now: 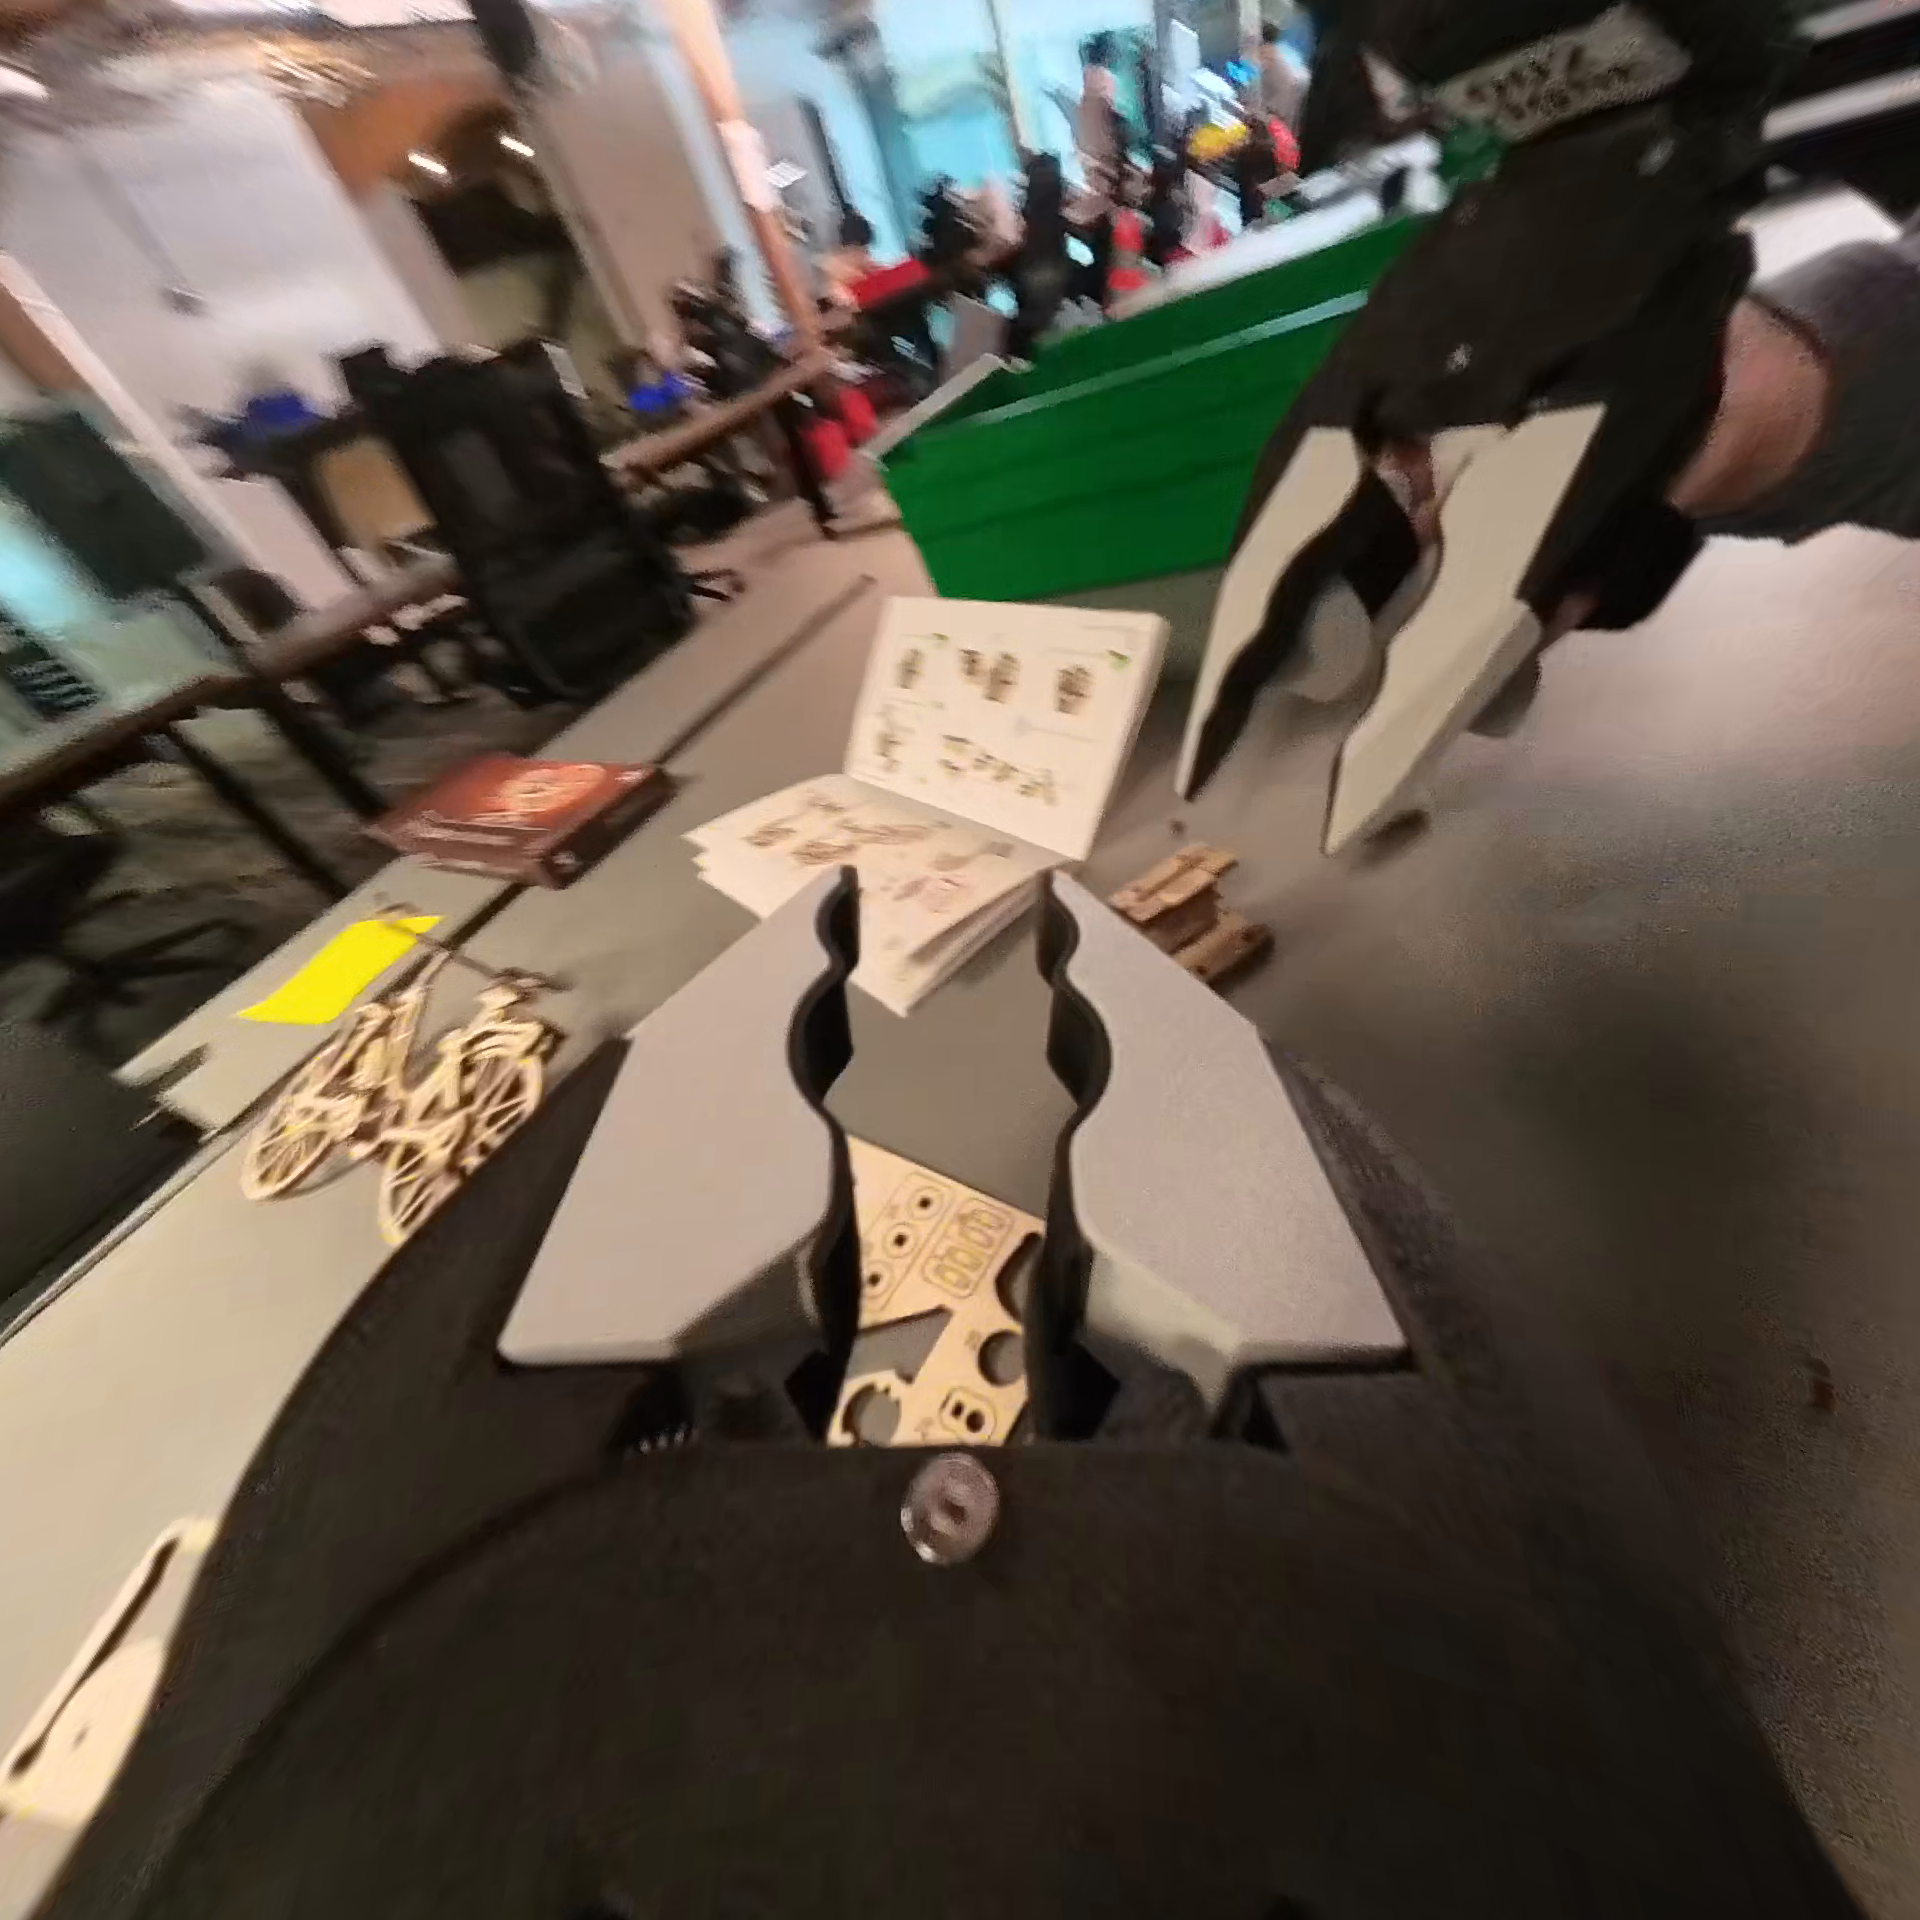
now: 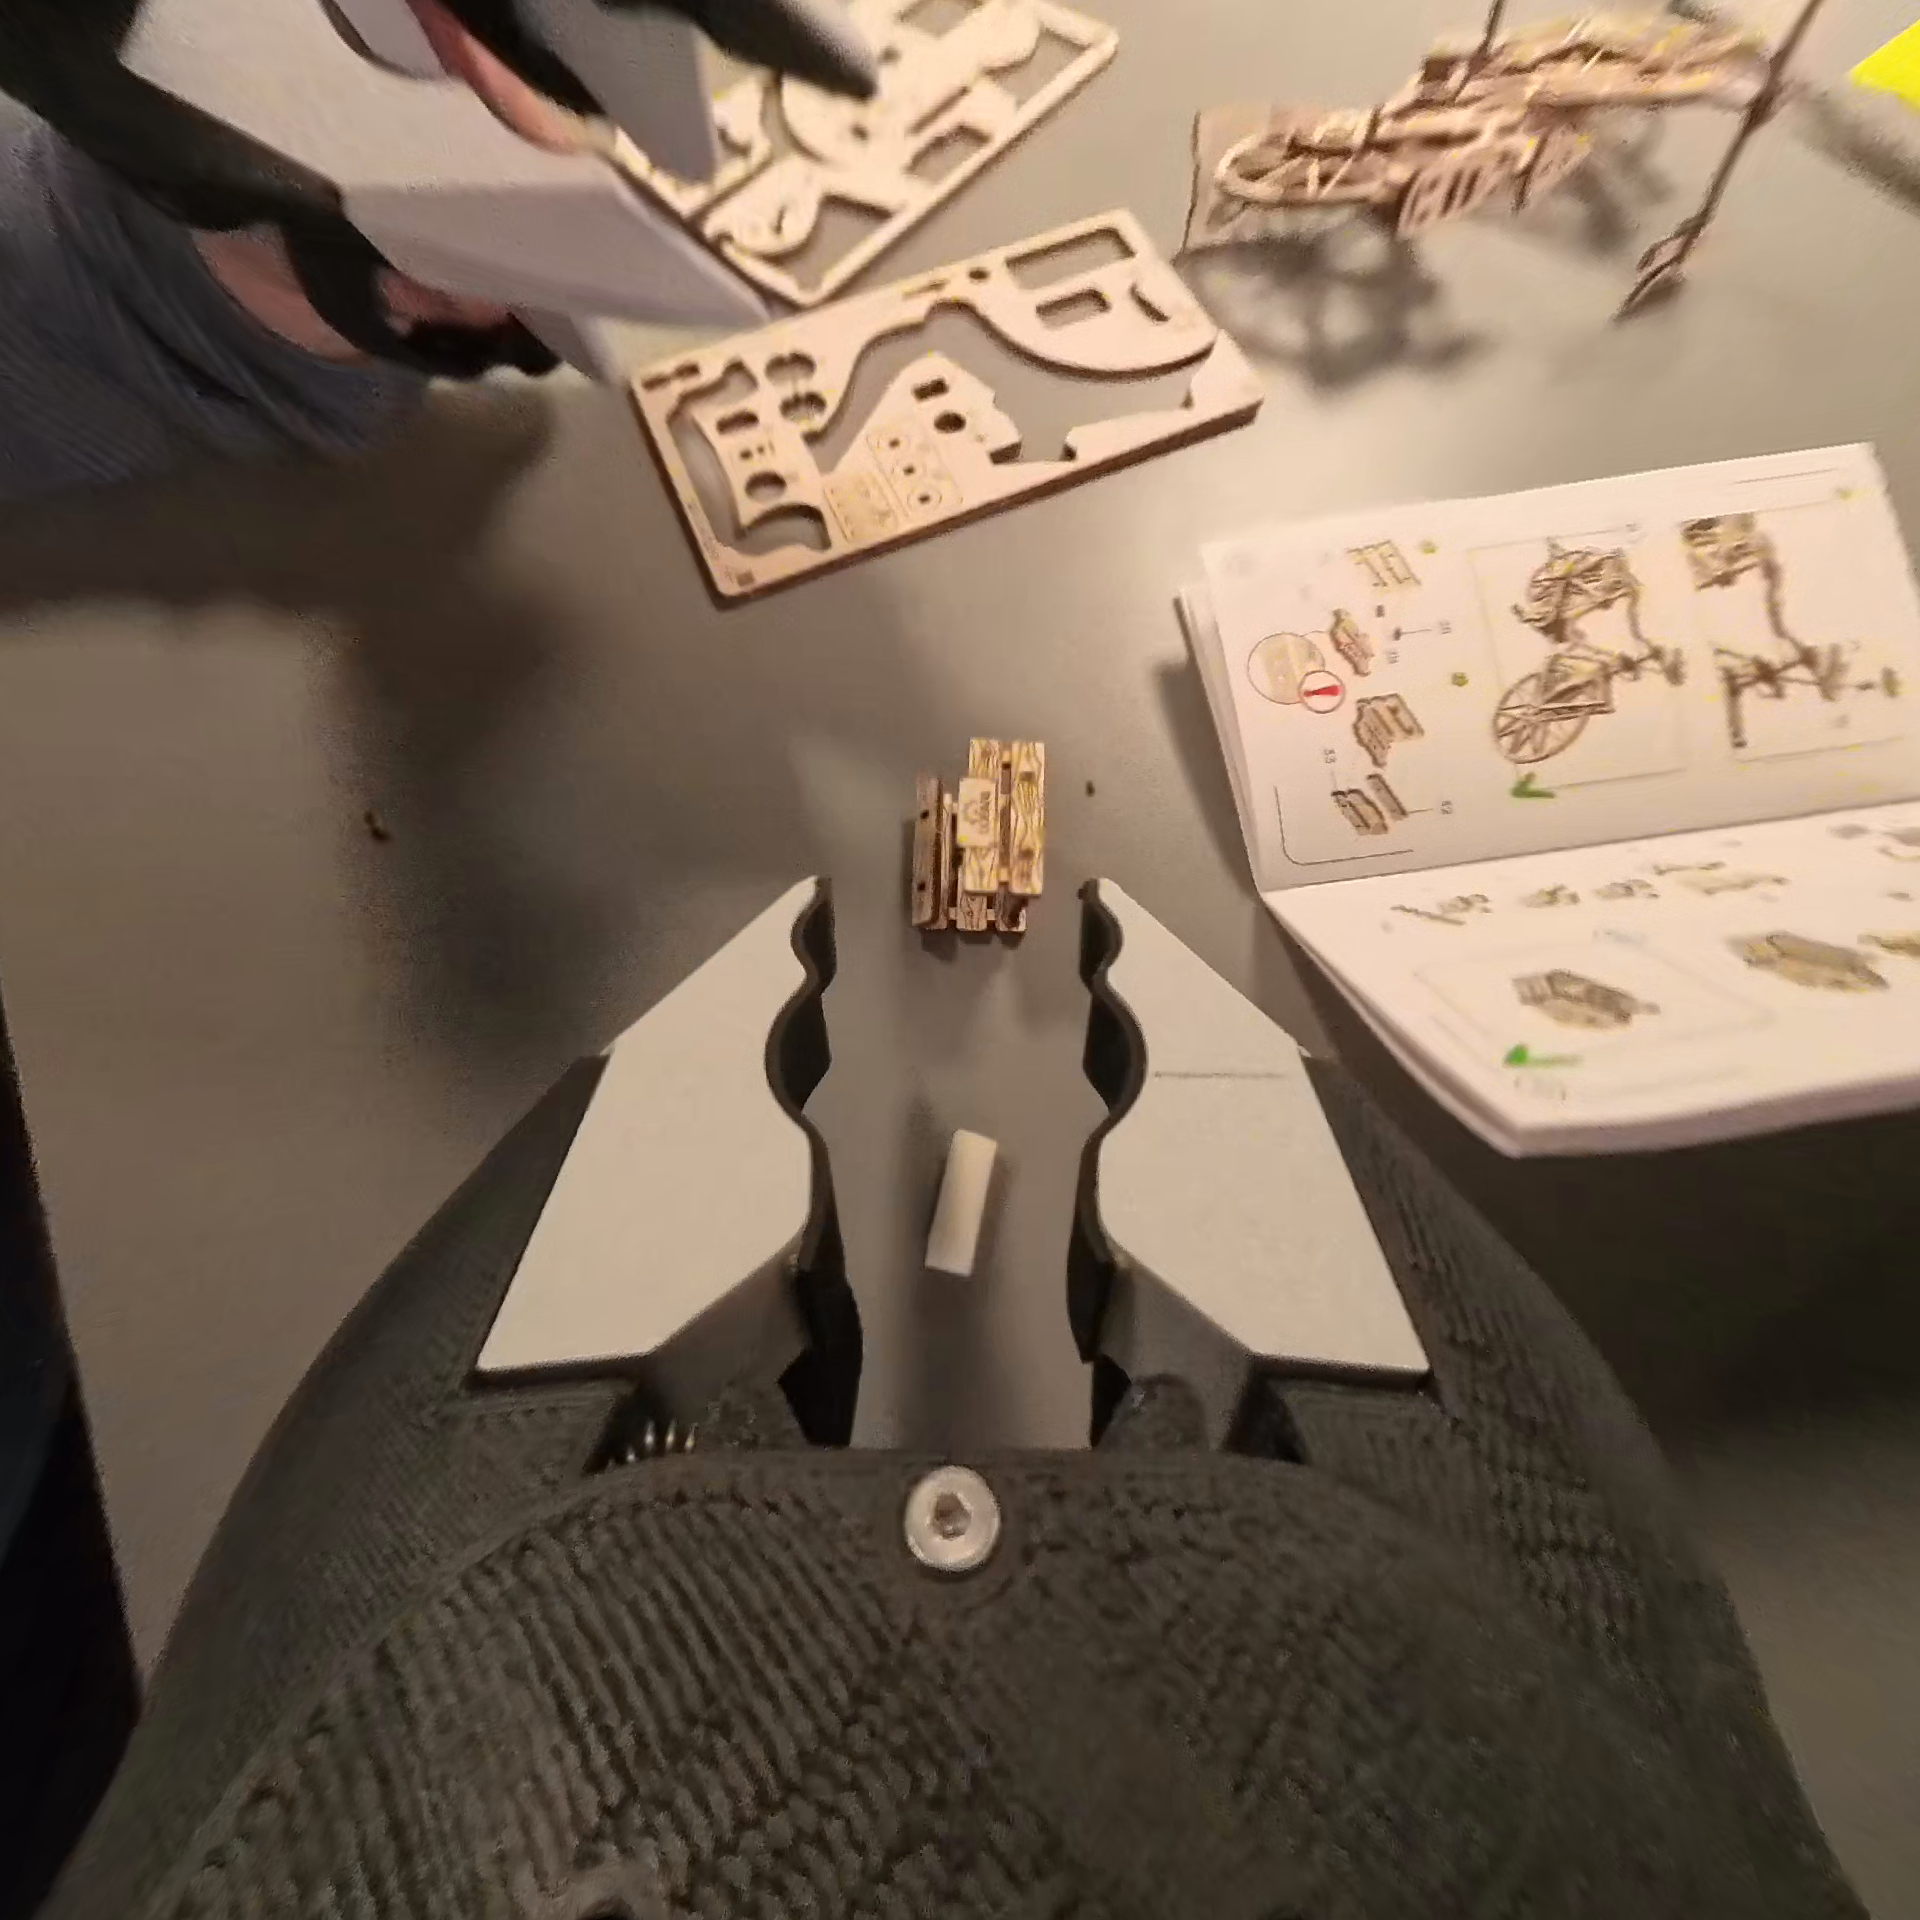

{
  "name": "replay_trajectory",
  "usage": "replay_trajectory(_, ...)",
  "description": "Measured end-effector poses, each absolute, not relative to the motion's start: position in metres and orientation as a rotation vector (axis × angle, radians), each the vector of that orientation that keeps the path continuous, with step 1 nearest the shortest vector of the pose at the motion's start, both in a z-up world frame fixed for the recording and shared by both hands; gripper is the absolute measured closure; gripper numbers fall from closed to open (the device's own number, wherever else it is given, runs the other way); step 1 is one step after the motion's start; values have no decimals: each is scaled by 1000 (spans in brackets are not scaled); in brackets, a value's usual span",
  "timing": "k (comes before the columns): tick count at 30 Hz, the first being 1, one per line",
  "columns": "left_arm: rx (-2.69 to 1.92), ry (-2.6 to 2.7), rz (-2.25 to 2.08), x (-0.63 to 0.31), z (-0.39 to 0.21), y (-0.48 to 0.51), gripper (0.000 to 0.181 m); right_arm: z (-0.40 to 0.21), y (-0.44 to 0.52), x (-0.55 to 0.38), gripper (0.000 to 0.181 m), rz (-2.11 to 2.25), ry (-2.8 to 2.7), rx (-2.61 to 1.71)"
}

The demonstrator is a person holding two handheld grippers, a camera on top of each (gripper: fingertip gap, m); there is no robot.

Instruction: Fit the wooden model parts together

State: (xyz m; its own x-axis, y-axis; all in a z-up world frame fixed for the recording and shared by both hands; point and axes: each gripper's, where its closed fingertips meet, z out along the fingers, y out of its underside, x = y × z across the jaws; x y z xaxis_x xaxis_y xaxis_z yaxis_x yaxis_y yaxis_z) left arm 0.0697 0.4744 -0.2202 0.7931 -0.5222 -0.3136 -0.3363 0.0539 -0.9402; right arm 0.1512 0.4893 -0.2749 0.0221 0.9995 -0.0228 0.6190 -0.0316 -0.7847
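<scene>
Between the parted, empty fingers of the left gripper (image 1: 945,914): booklet (image 1: 997,769) beyond, wooden bicycle (image 1: 400,1091) left, right gripper (image 1: 1278,821) far right (empty too).

Just beyond the wide-open right gripper (image 2: 956,894): small wooden block (image 2: 979,836); punched wooden sheet (image 2: 935,405) farther off.

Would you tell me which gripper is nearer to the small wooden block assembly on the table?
Right. The right gripper hovers open just short of the wooden block assembly; the left gripper, also open, is over the punched sheet, farther away.

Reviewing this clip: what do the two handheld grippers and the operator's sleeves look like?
Both the left gripper and right gripper have textured black bodies, a silver screw at the centre, and pale grey wedge fingers with wavy black inner pads. The operator wears a grey sleeve and black gloves.
</scene>
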Motion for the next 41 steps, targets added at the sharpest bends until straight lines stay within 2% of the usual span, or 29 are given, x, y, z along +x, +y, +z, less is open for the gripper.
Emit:
replay_trajectory(9, -1548, 643, -174, 72, -223, 476, 149, -292, 498, 134, 150, 583, -2055, -1859)
replay_trajectory(17, -1575, 651, -259, 81, -227, 474, 149, -302, 494, 131, 163, 568, -2090, -1909)
replay_trajectory(22, -1587, 563, -372, 77, -222, 473, 147, -300, 495, 132, 163, 602, -2070, -1906)
replay_trajectory(26, -1619, 464, -530, 82, -218, 471, 141, -279, 501, 120, 164, 680, -1957, -1785)
replay_trajectory(32, -1593, 403, -666, 93, -213, 473, 128, -214, 491, 93, 164, 866, -1720, -1342)
replay_trajectory(36, -1480, 426, -695, 95, -200, 471, 140, -187, 477, 87, 164, 953, -1623, -1119)
replay_trajectory(41, -1387, 472, -669, 97, -191, 466, 154, -184, 470, 82, 164, 991, -1576, -1020)
